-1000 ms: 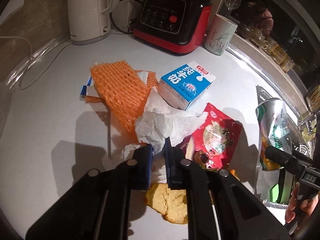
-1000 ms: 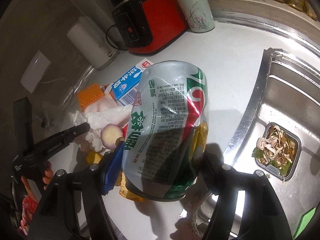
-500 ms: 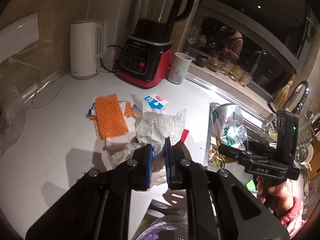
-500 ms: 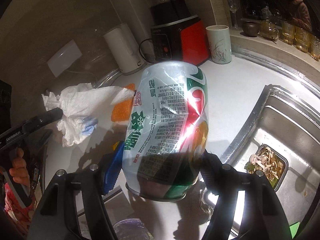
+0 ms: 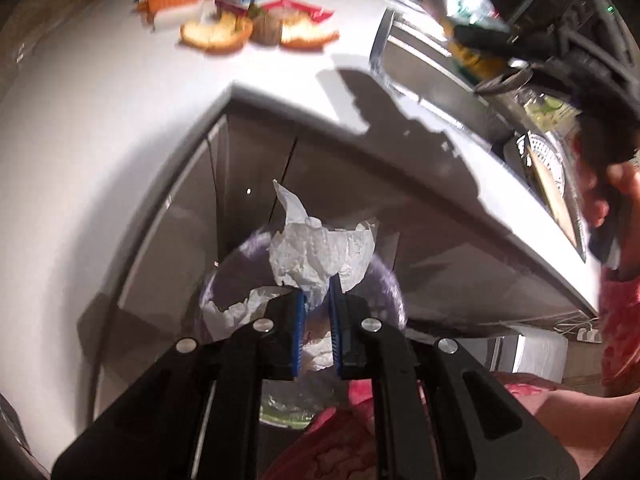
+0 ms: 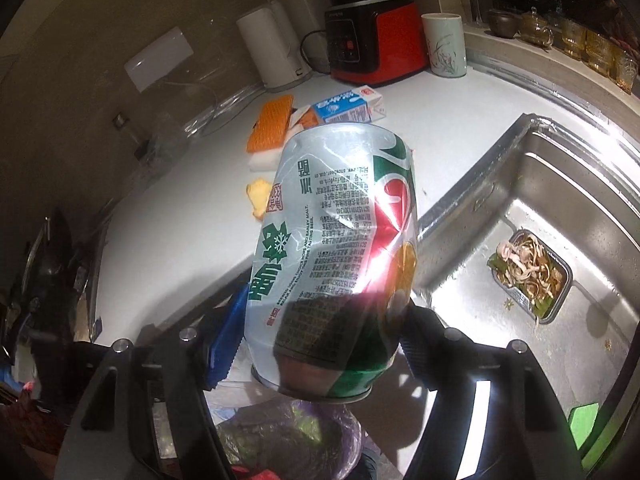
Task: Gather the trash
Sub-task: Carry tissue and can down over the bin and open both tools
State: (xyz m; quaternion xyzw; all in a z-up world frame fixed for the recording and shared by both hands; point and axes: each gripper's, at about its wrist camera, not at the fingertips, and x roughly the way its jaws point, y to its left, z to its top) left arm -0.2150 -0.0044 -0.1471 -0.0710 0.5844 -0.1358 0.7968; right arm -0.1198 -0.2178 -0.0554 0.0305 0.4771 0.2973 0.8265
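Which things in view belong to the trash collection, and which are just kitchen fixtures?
Trash job: crumpled tissue in left hand-held gripper; dented can in right hand-held gripper; purple-lined bin; milk carton; orange foam net; bread pieces.

Bystanders: kettle; red blender; cup; sink.

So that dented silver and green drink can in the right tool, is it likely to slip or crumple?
The dented silver and green drink can probably crumples easily: its thin wall is already creased. Its glossy metal skin looks slippery, though the right tool clamps it on both sides near the base. It is likely light, possibly empty, but the pictures cannot confirm that.
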